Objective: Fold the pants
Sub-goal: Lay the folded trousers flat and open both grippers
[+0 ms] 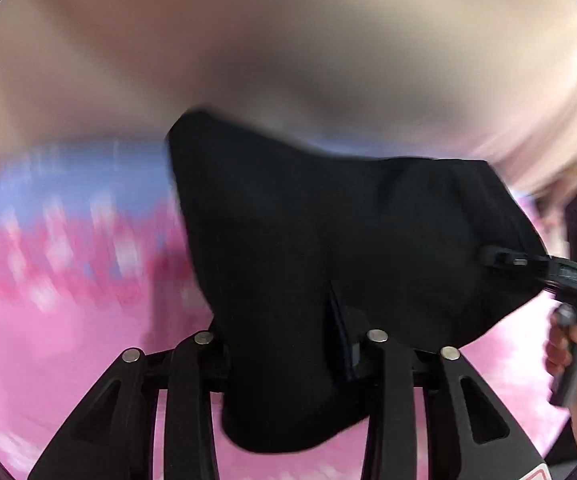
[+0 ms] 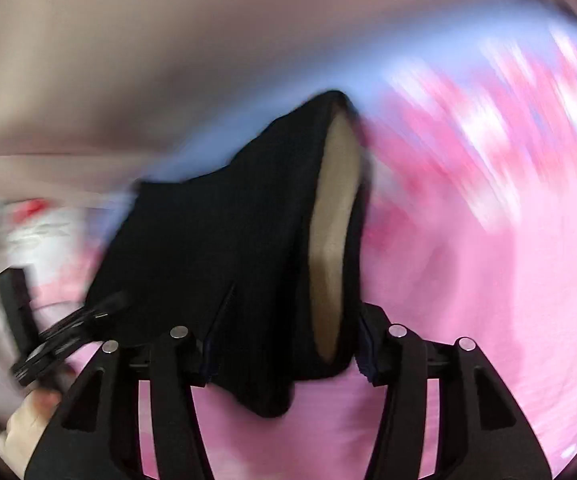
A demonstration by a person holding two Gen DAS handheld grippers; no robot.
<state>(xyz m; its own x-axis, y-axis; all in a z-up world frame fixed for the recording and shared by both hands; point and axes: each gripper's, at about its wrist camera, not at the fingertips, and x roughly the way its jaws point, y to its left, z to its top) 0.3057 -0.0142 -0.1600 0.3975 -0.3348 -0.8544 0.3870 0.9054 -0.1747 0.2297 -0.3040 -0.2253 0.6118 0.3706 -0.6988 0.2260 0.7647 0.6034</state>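
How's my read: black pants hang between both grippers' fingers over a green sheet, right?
Not green: the sheet is pink, as the right wrist view shows. The black pants do hang between the fingers of the left gripper and right gripper.

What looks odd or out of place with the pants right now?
The black pants hang bunched between both grippers rather than lying flat on the pink bedspread. In the right wrist view a tan inner lining gapes open. Everything else is blurred.

One pair of black pants (image 1: 328,240), two hand-held grippers, one pink patterned cover (image 1: 68,320)
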